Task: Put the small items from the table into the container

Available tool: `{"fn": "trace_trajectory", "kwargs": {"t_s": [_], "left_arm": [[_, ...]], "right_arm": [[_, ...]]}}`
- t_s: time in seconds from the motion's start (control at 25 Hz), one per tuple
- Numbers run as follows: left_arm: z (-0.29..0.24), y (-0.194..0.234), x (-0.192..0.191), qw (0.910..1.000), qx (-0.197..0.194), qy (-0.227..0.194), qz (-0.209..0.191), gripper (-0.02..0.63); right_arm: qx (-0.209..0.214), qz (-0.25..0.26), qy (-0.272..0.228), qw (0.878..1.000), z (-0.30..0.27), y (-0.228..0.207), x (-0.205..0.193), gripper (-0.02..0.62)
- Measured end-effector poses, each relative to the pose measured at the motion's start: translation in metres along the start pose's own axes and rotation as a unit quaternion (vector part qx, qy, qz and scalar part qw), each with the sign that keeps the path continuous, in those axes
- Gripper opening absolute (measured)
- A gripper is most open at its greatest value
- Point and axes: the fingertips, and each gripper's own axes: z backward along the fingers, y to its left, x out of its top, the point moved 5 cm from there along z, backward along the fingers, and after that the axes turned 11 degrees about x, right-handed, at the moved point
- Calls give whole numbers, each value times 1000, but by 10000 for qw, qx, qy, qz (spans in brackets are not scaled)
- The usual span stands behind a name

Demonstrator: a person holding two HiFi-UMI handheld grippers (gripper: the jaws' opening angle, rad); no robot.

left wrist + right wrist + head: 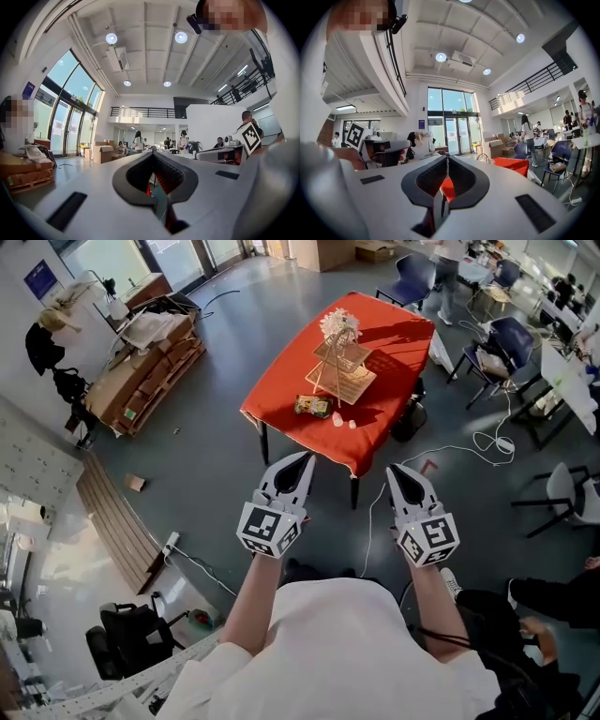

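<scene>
Standing short of the red table [398,357], with nothing picked up yet. Carrying the left gripper [307,457] and the right gripper [394,469] level and side by side in front of the body, both pointed toward the table. Probably holding them that way for the approach, well clear of everything.

Left gripper view: closed tip to tip [152,152], with only the hollow behind the tips and nothing caught in it. Right gripper view: likewise pressed together at the tips [446,157], empty. Probably kept closed simply because nothing is within reach.

Well ahead of both sets of tips, on the table: a tiered wooden stand [339,371] topped by a white tufted piece [339,322]. Presumably the container, though hard to confirm from here. Just on the near side of the stand, closest to the grippers: a small greenish packet [312,406] and two small pale items [338,419], all lying loose on the cloth and apart from each other. Too small to tell what the pale ones are.

Judging by the layout: need to close the gap to the table edge first, then open one gripper over the nearest piece. Packet more in line with the left gripper, pale items nearer the middle.
</scene>
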Motion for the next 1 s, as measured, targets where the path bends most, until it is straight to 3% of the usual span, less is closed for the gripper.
{"fn": "trace_trajectory", "kwargs": {"t_s": [0.28, 0.48, 1.0], "left_arm": [[-5, 7, -13, 9998, 146, 108, 51, 6], [-32, 26, -22, 9998, 82, 95, 135, 8], [-165, 162, -24, 9992, -381, 64, 47, 6]], "right_arm": [[180, -66, 36, 9998, -14, -5, -10, 13], [42, -21, 132, 9999, -35, -27, -14, 14], [-591, -1, 169, 9981, -179, -102, 2, 14]]}}
